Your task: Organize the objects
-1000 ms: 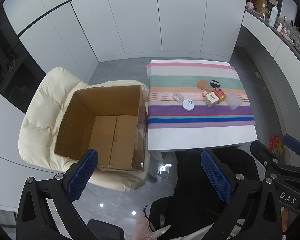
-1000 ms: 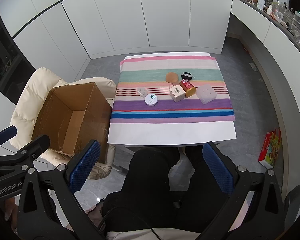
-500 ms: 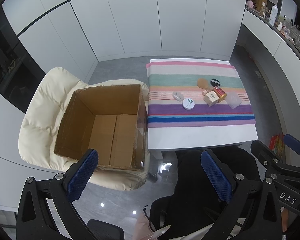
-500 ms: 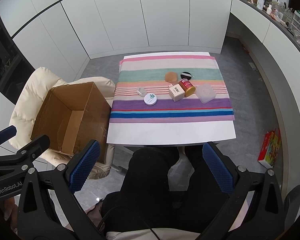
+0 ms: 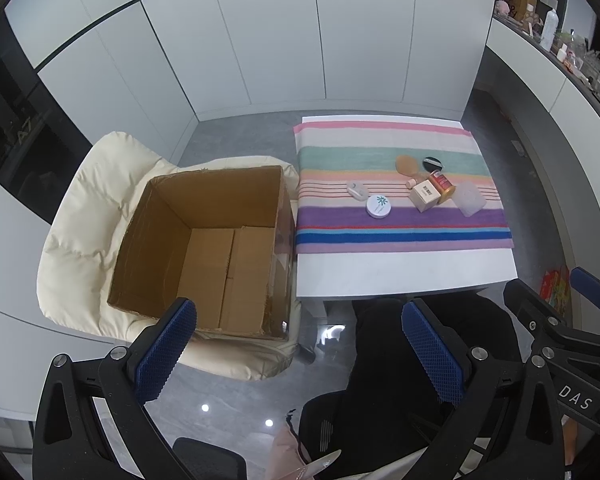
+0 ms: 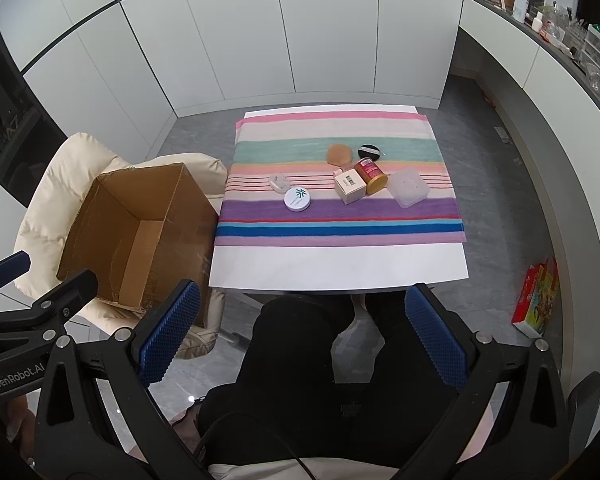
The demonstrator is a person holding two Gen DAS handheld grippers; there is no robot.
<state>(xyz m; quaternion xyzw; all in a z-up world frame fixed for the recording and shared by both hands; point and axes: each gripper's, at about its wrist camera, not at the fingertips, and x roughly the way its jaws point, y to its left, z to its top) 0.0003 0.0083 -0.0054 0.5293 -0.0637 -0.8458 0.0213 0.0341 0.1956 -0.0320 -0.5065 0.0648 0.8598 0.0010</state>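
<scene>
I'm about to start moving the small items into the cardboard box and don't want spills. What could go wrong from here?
1. The red jar lies on its side against the small carton; lifting either may set the jar rolling.
2. The cardboard box sits on a soft cream chair, so dropped items could tip it.
3. The striped cloth may drag under a gripper and shift its neighbours.

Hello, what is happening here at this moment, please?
A seated person holds a left gripper and a right gripper, both open and empty, above their lap. The small items, such as a round white tin, a red jar and a small carton, lie on the striped cloth. The cardboard box on the cream chair is empty.
</scene>
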